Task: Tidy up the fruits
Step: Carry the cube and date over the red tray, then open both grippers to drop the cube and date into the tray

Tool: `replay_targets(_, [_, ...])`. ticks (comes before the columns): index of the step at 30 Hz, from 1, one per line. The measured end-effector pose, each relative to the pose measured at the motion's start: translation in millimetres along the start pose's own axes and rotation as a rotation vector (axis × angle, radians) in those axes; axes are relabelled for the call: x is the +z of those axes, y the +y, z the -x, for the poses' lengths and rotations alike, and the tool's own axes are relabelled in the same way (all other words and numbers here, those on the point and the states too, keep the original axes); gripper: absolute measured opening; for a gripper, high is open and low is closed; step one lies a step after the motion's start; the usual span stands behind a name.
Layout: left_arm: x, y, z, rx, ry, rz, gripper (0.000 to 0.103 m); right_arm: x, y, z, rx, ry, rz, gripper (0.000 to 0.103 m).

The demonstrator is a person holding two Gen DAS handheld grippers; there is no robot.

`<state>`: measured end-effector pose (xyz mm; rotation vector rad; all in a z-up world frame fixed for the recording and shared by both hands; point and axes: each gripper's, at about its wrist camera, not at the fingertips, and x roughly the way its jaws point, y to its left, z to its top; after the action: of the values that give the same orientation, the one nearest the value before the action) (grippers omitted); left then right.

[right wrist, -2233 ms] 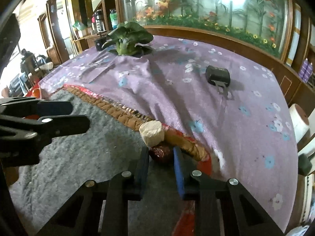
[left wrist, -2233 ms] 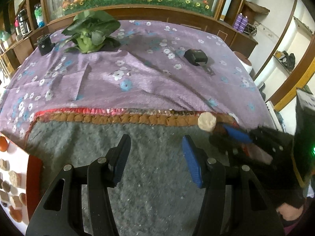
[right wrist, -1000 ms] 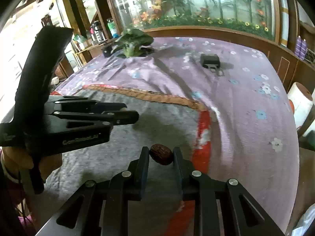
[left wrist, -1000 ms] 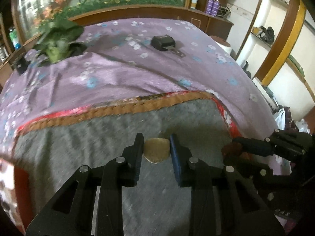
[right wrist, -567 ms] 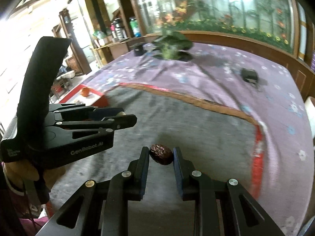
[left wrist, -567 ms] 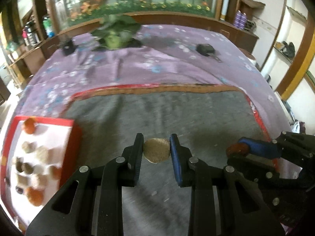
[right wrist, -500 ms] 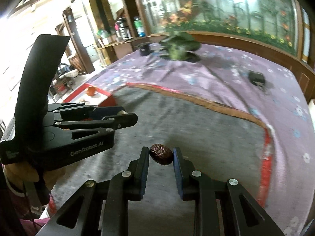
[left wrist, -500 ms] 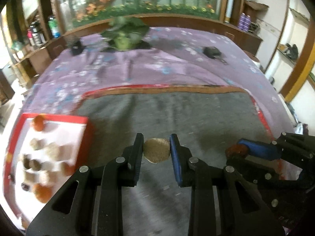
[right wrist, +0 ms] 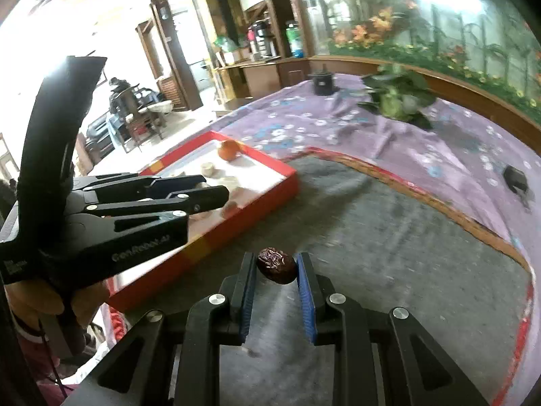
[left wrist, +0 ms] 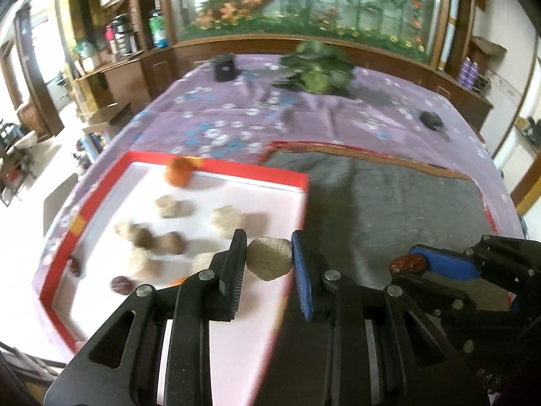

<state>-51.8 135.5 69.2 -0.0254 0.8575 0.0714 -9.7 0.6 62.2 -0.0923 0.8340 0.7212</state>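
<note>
Two grippers are each carrying one piece of fruit above the table. The left gripper (left wrist: 268,264) is clamping a pale, rough tan fruit piece (left wrist: 269,263) between its narrowed jaws, hanging over the right edge of the red-rimmed tray (left wrist: 219,165). The right gripper (right wrist: 276,267) is squeezing a dark, wrinkled red date (right wrist: 276,266) in nearly closed jaws, above the grey felt mat (right wrist: 389,237) and just beside the tray's near corner.

Inside the tray's white floor, an orange fruit (left wrist: 179,172) is sitting near the far rim, several tan and brown pieces (left wrist: 169,242) are lying scattered in the middle, and two dark dates (left wrist: 121,284) are resting by the left rim; blur is hiding their exact shapes. In the right wrist view, the left gripper's black body is reaching across the tray and covering part of its contents.

Farther back on the purple flowered cloth (left wrist: 236,125), a leafy green vegetable (left wrist: 318,74), a black cup-like object (left wrist: 225,67) and a small dark object (left wrist: 432,120) are lying well apart from the tray.
</note>
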Motion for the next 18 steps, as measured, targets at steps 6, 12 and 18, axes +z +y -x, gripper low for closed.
replay_targets(6, [-15.0, 54.0, 11.0, 0.050, 0.007, 0.079, 0.026, 17.8, 27.0, -18.5, 0.037, 0.008, 0.055, 0.023])
replay_targets(12, [-29.4, 93.8, 12.8, 0.091, 0.024, 0.153, 0.026, 41.2, 47.1, -47.6, 0.075, 0.024, 0.093, 0.023])
replay_targets(18, [-37.9, 115.4, 8.6, 0.108, 0.041, 0.202, 0.026, 61.1, 61.0, -86.7, 0.074, 0.047, 0.115, 0.023])
